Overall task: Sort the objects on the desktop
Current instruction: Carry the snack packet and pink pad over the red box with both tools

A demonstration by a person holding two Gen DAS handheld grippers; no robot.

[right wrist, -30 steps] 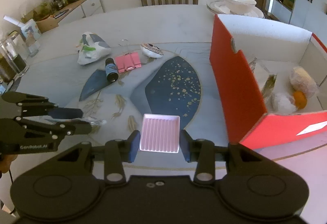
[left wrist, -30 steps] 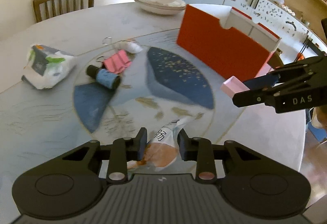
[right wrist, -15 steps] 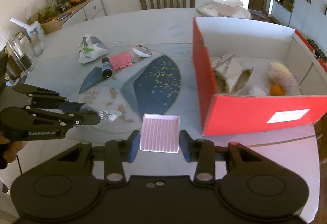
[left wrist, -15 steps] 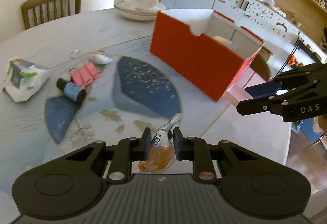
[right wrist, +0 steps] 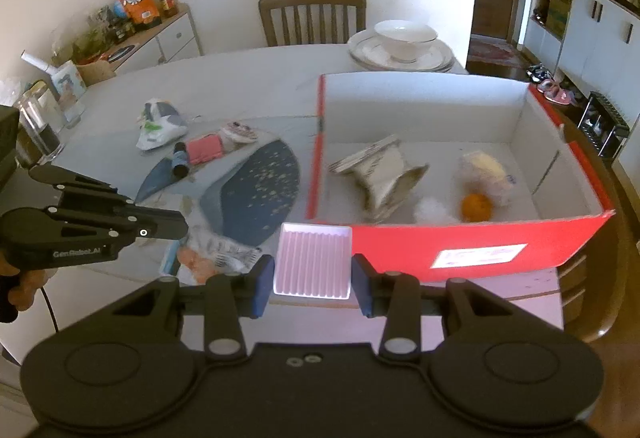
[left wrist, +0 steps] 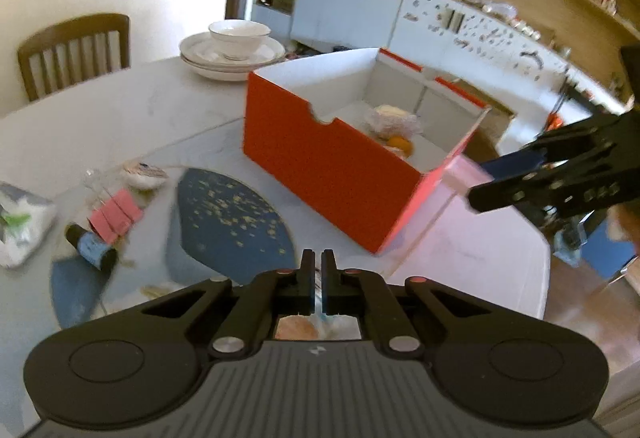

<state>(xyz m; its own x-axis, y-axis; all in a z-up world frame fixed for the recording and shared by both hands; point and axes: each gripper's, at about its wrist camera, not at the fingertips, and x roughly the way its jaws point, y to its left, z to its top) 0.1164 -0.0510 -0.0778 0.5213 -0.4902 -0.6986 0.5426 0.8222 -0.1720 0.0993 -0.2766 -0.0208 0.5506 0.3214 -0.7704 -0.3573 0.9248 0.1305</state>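
Left wrist view: left gripper (left wrist: 317,272) nearly closed, pinching a crinkled packet (left wrist: 316,326) seen only behind the fingers, above the tabletop (left wrist: 120,126). Ahead, red box (left wrist: 332,174) open-topped, white inside, holding a pale bundle and an orange item. Further left on the blue-patterned area, pink clip (left wrist: 115,215) beside a small blue-labelled bottle (left wrist: 91,251) lying on its side, with a white bag (left wrist: 20,234) at the edge. Stacked plates with a bowl (left wrist: 233,50) behind the box. At right, right gripper (left wrist: 476,182) clamped on a blurred pink tray (left wrist: 460,174), near the box's corner. Right wrist view: right gripper (right wrist: 313,270) closed on the ribbed pink tray (right wrist: 313,262), held level just in front of the box's (right wrist: 480,242) near wall. Inside the box, a folded paper item (right wrist: 384,174), a white tuft, an orange ball (right wrist: 476,207) and a pale wrapped item. At left, left gripper (right wrist: 180,228) holding the packet (right wrist: 216,252) above the tabletop (right wrist: 248,86); clip (right wrist: 204,148), bottle (right wrist: 181,163) and bag (right wrist: 160,122) well beyond.
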